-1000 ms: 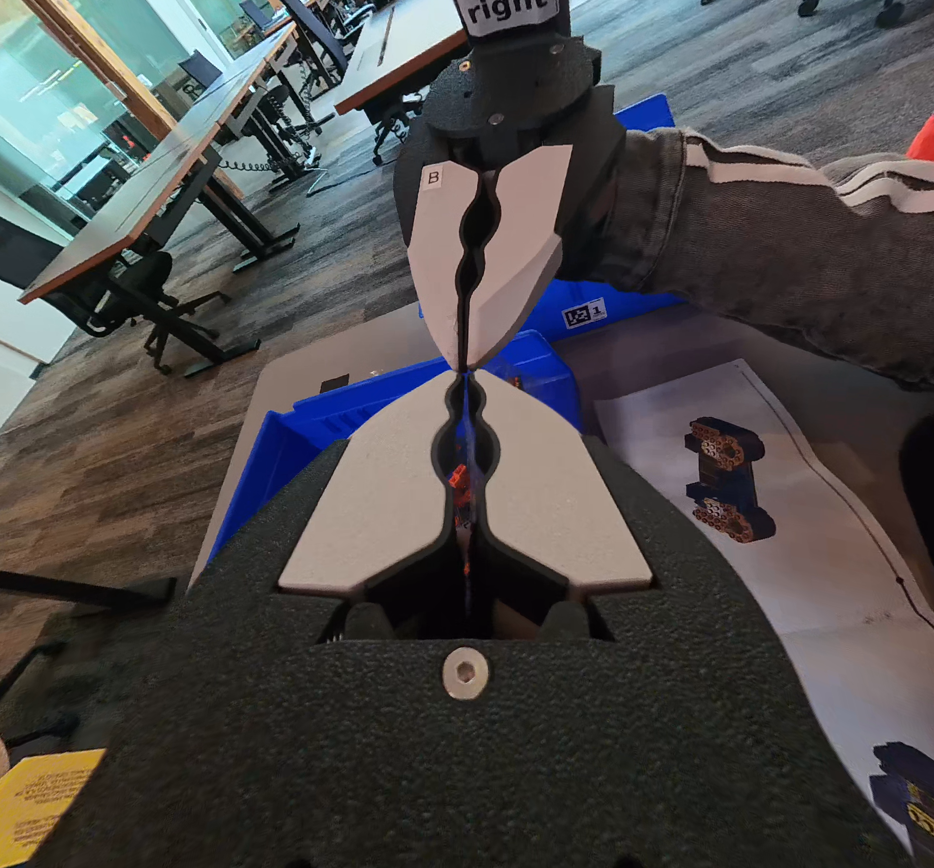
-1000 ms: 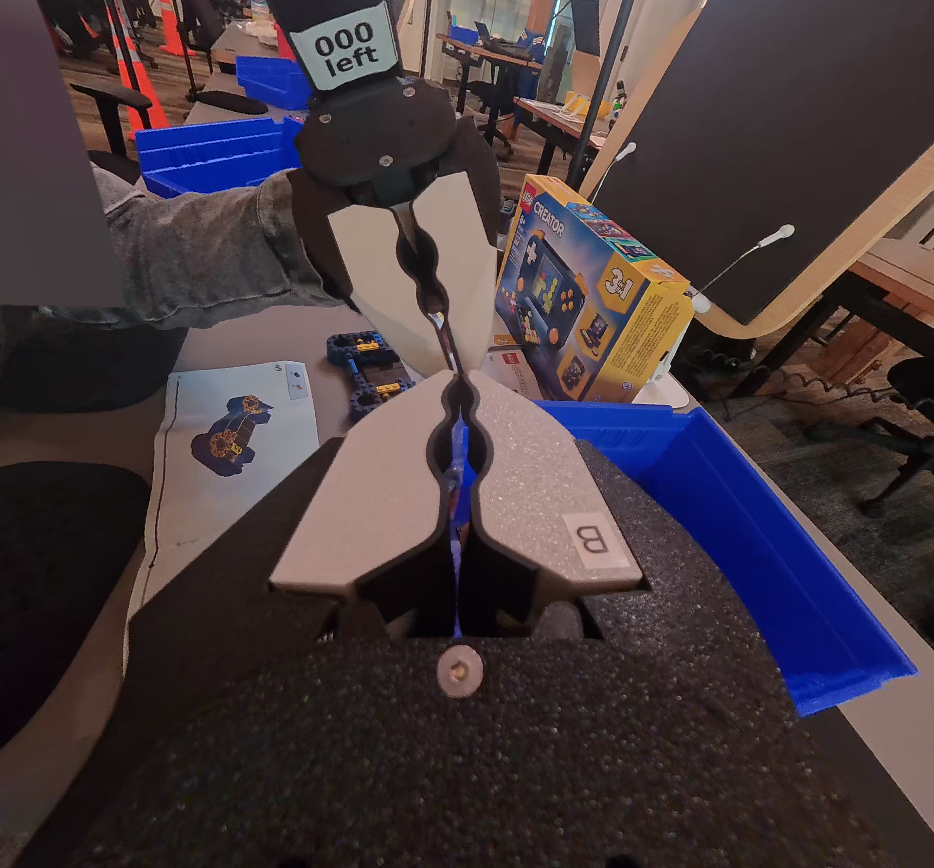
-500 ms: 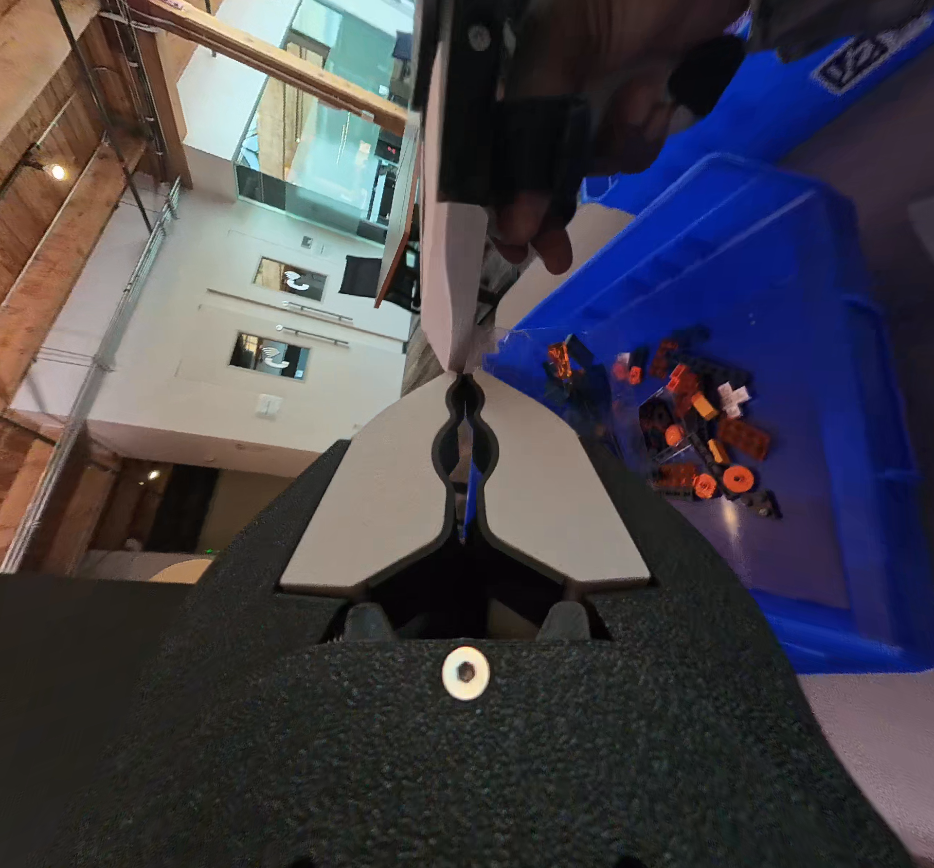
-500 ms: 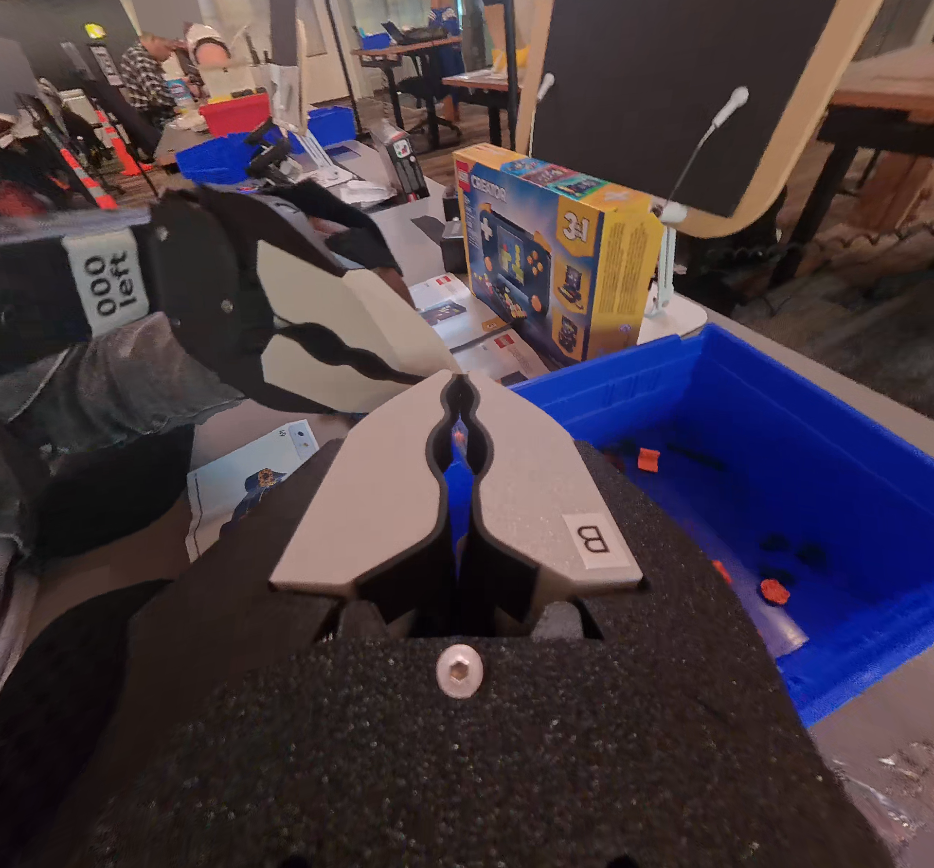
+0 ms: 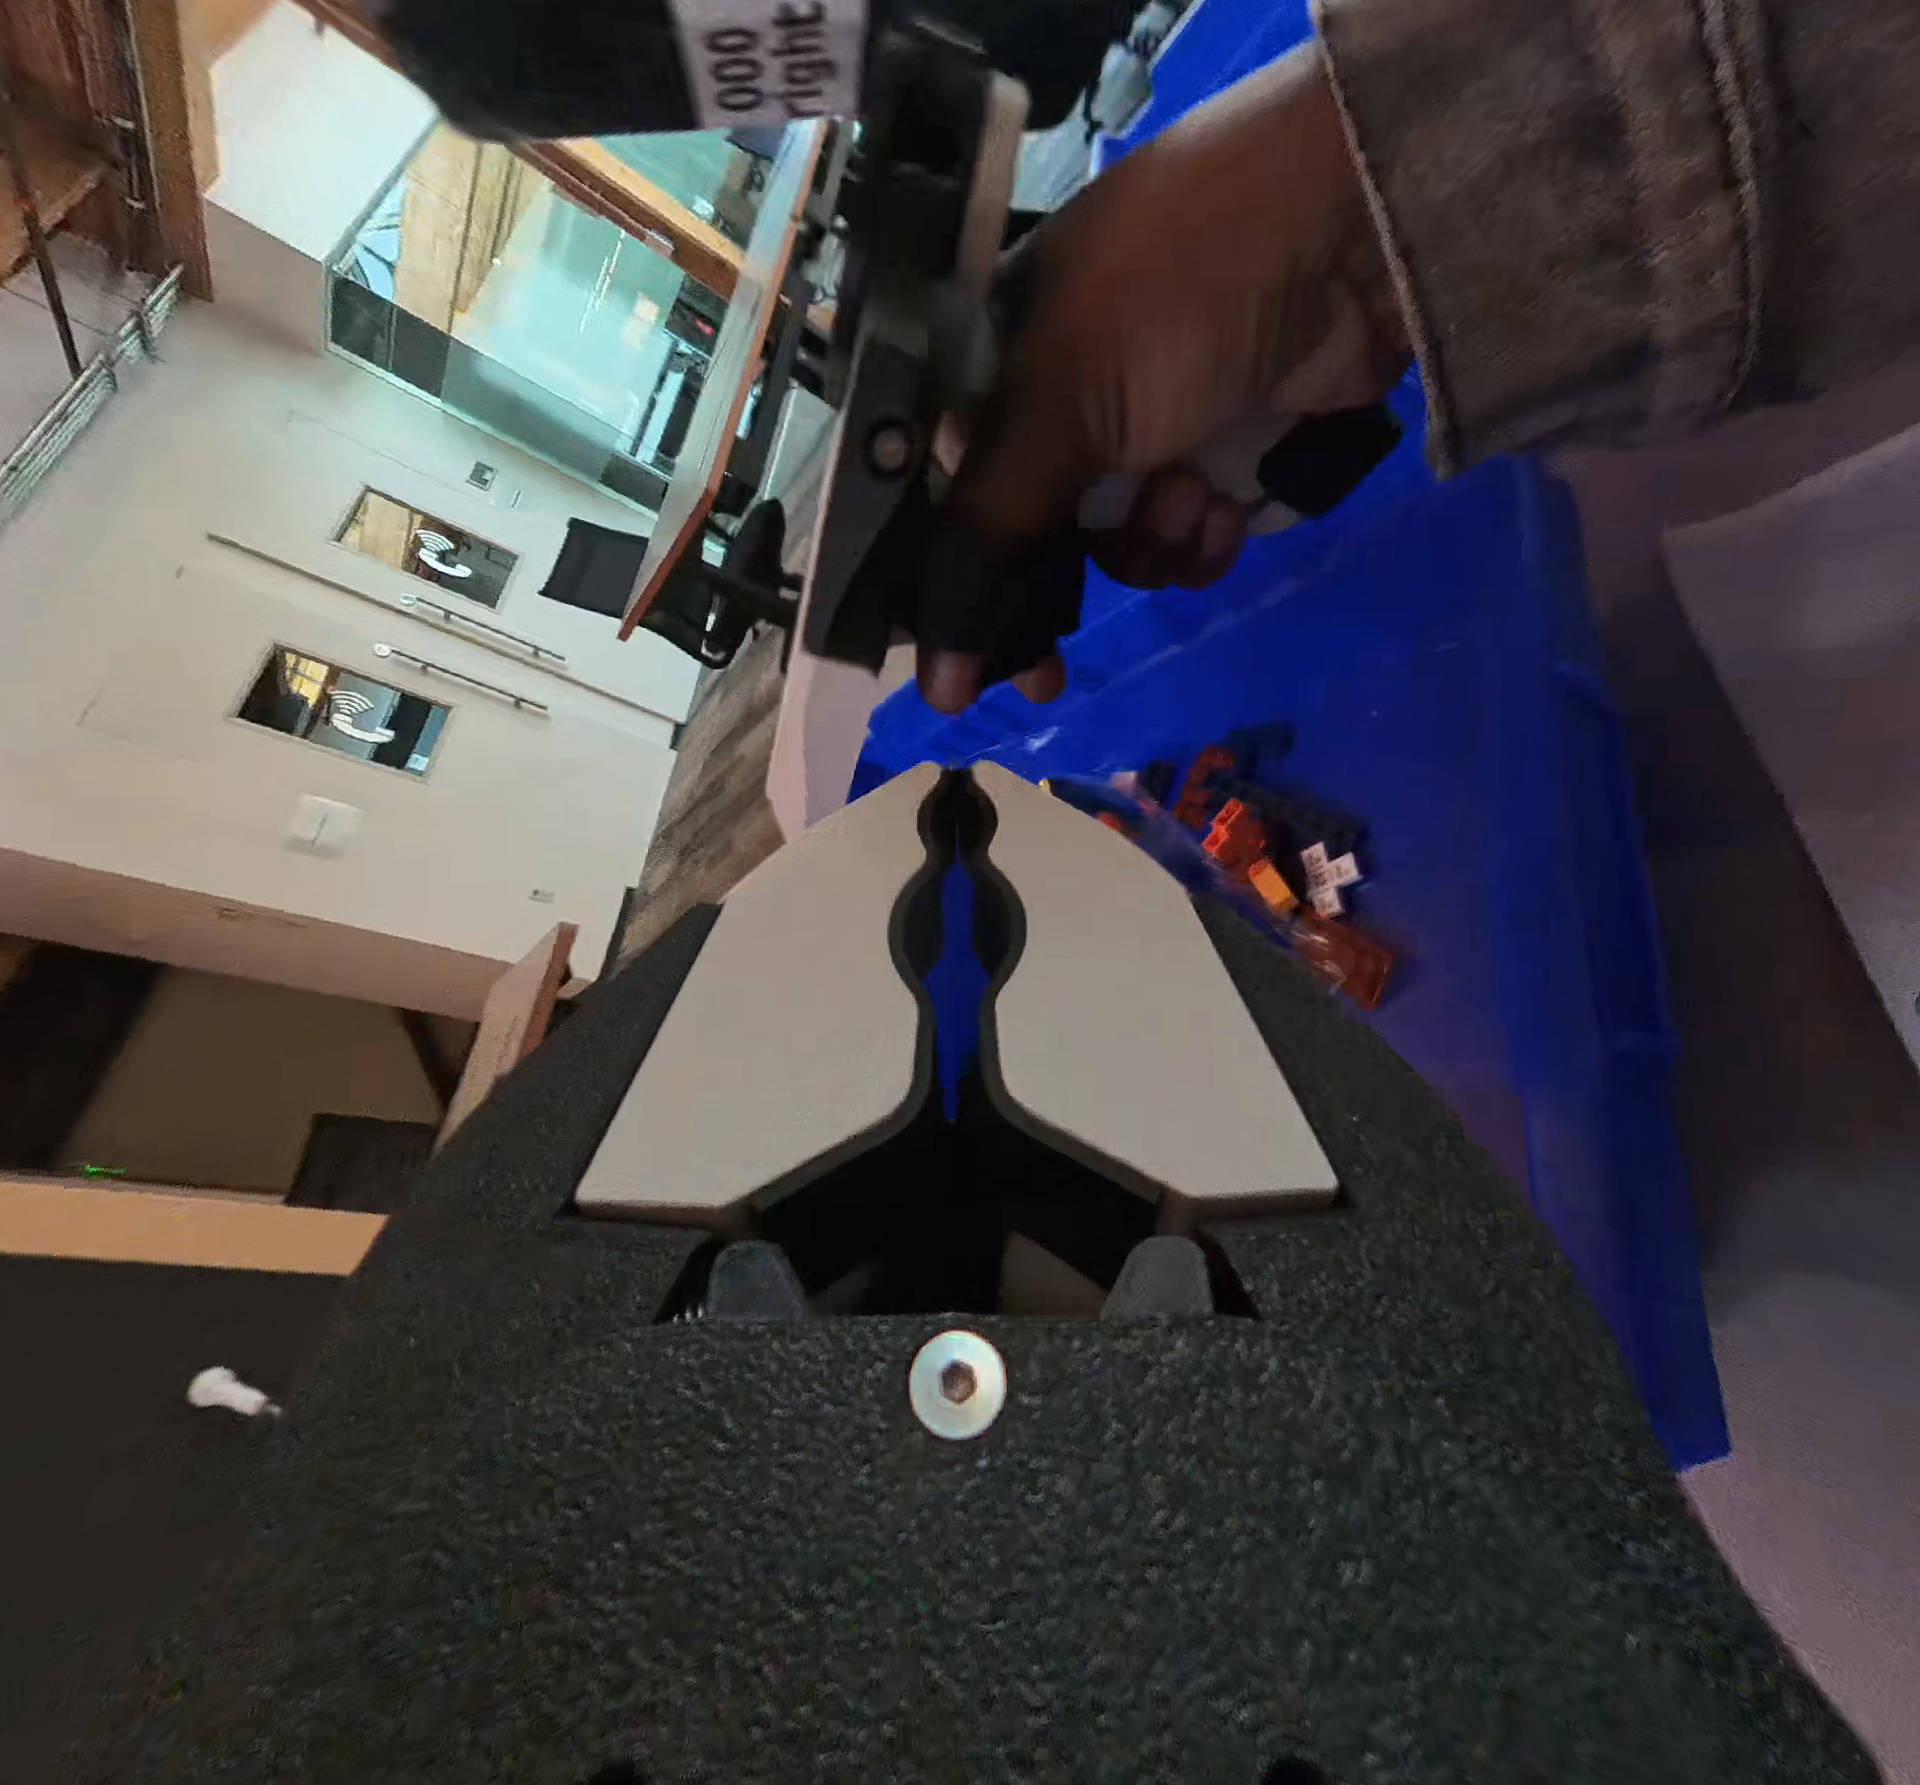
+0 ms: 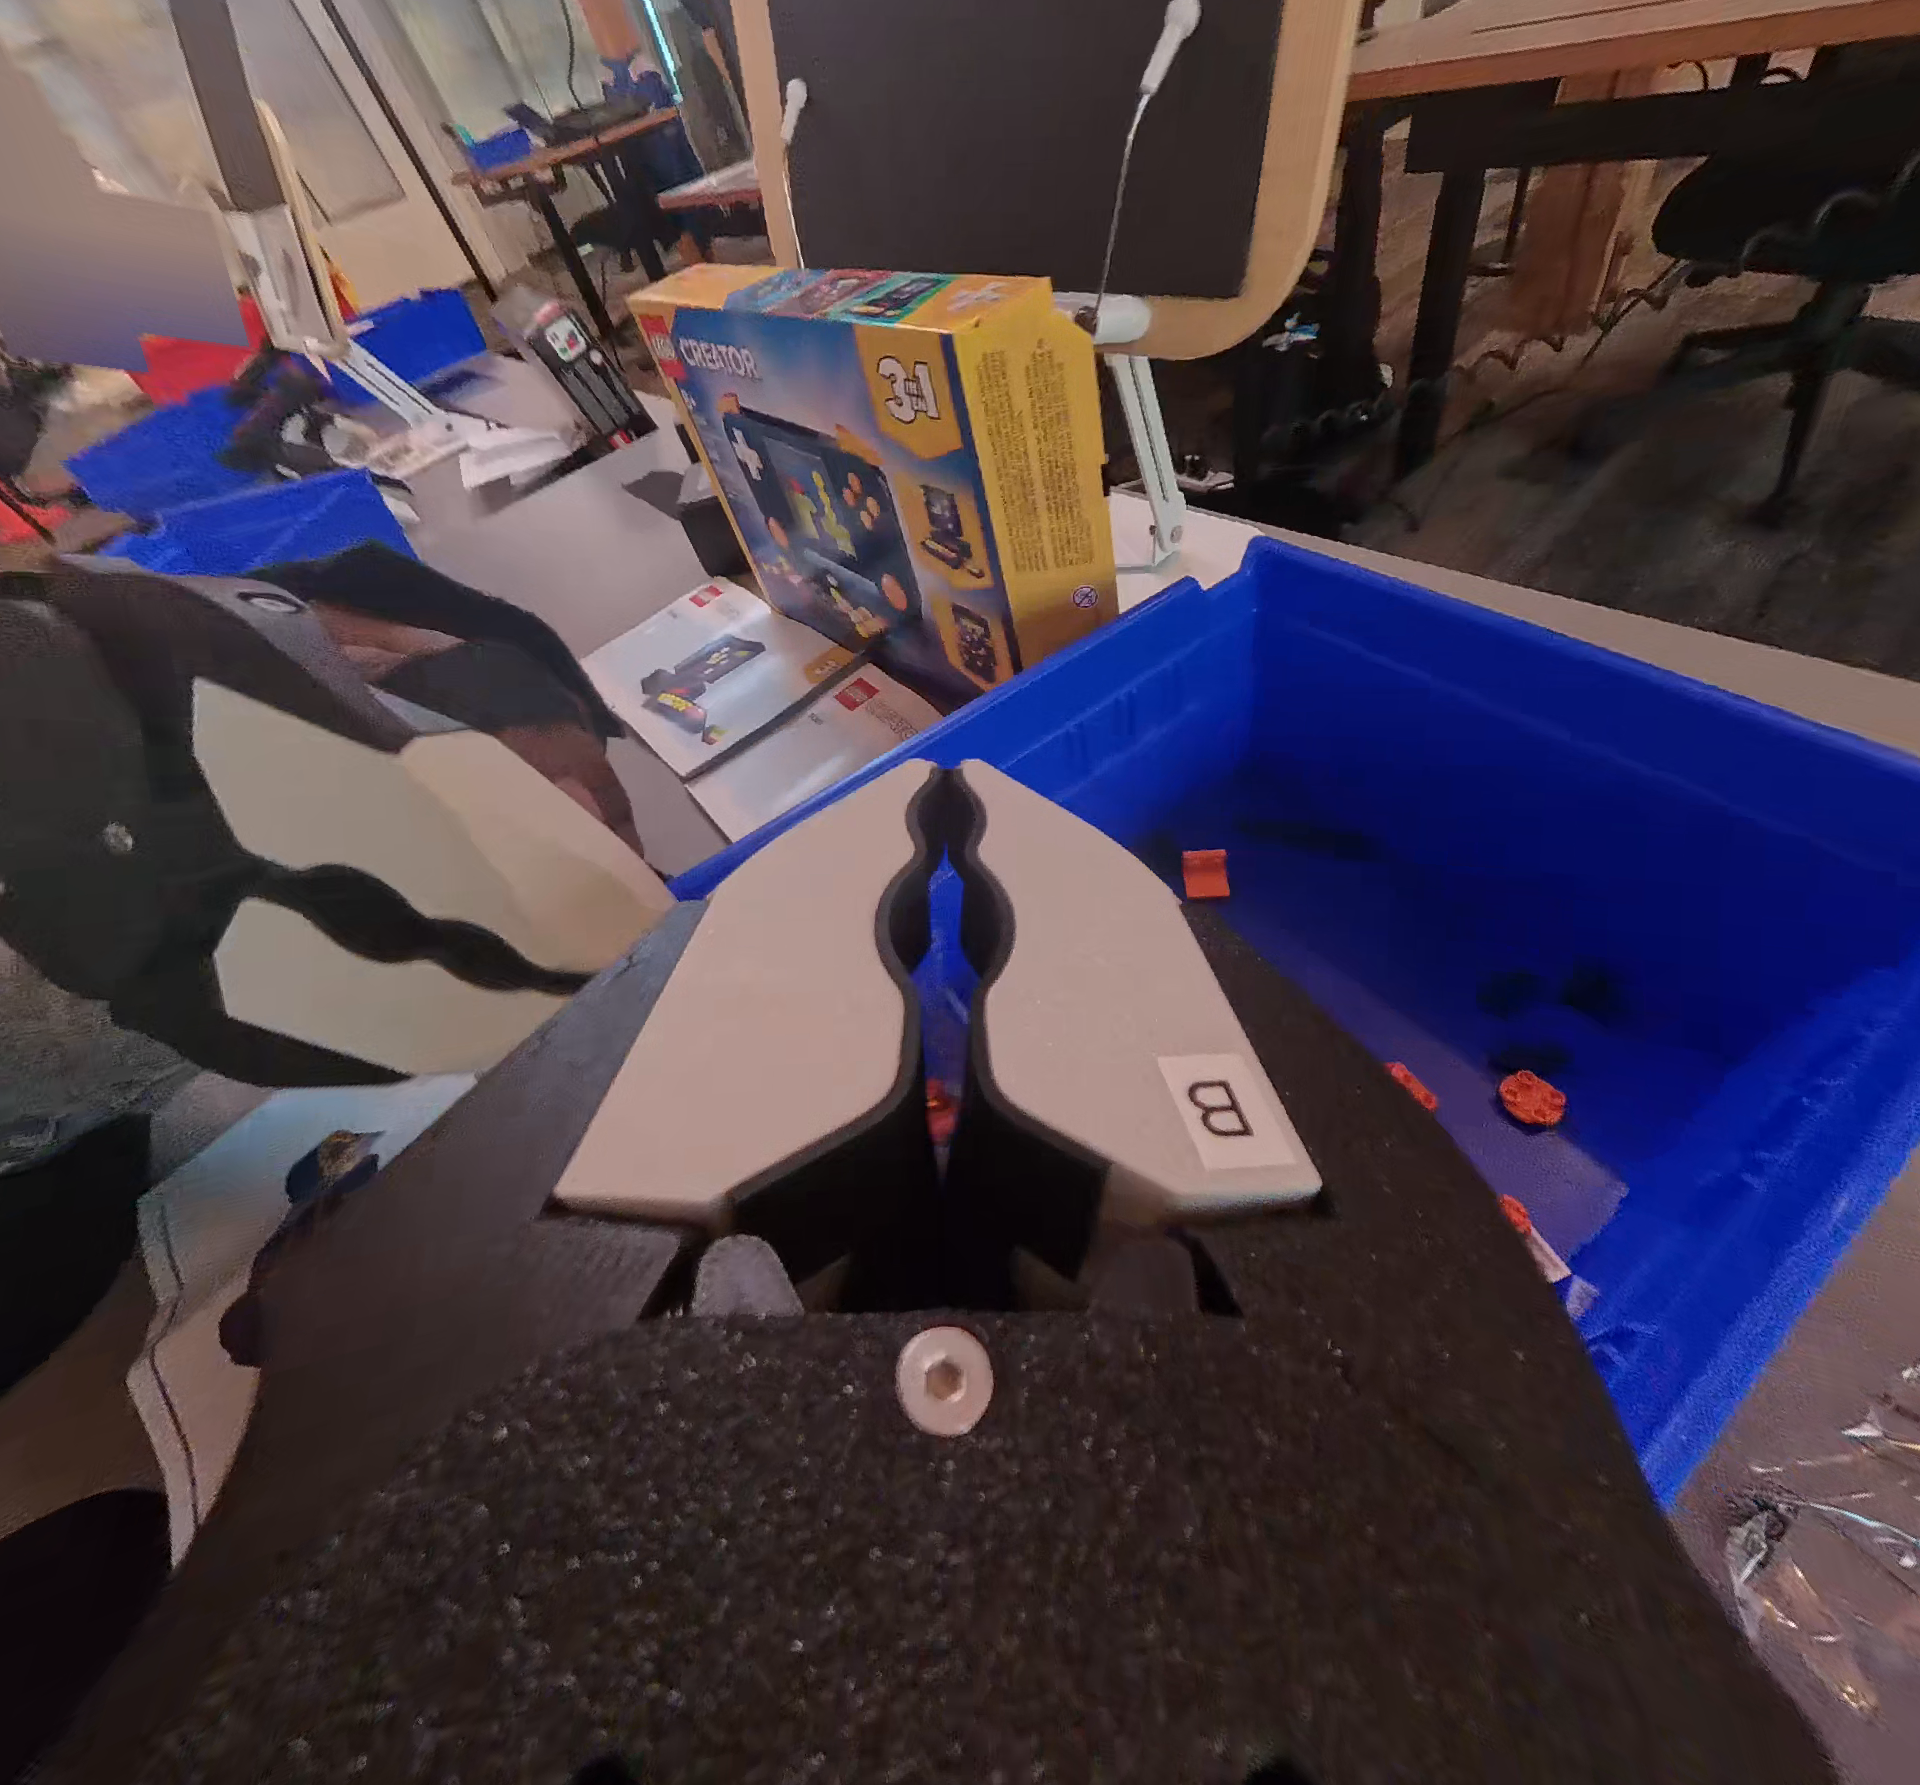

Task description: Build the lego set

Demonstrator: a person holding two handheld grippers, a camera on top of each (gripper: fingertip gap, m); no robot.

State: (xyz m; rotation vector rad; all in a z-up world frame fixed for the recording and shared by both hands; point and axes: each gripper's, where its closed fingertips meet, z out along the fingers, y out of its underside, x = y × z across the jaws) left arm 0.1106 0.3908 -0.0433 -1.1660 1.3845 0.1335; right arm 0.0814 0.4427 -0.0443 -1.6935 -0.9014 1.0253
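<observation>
Both grippers hang over a blue bin [image 6: 1558, 696] on the worktop [image 6: 582, 530]. The left gripper [image 5: 958, 771], fingertips meeting on nothing visible, has a heap of small bricks [image 5: 1278, 862] just to its right. The right gripper [image 6: 945, 771], likewise closed, points at the bin's near-left wall, loose orange pieces [image 6: 1529, 1099] lying to its right.

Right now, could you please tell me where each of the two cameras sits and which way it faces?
Left wrist view: on the left gripper, rolled sideways, looking over the blue bin of bricks; a hand holds the right gripper ahead.
Right wrist view: on the right gripper, level, facing the bin and a toy box; the left gripper lies left.
Shared: bin, bricks, both shut grippers.
</observation>
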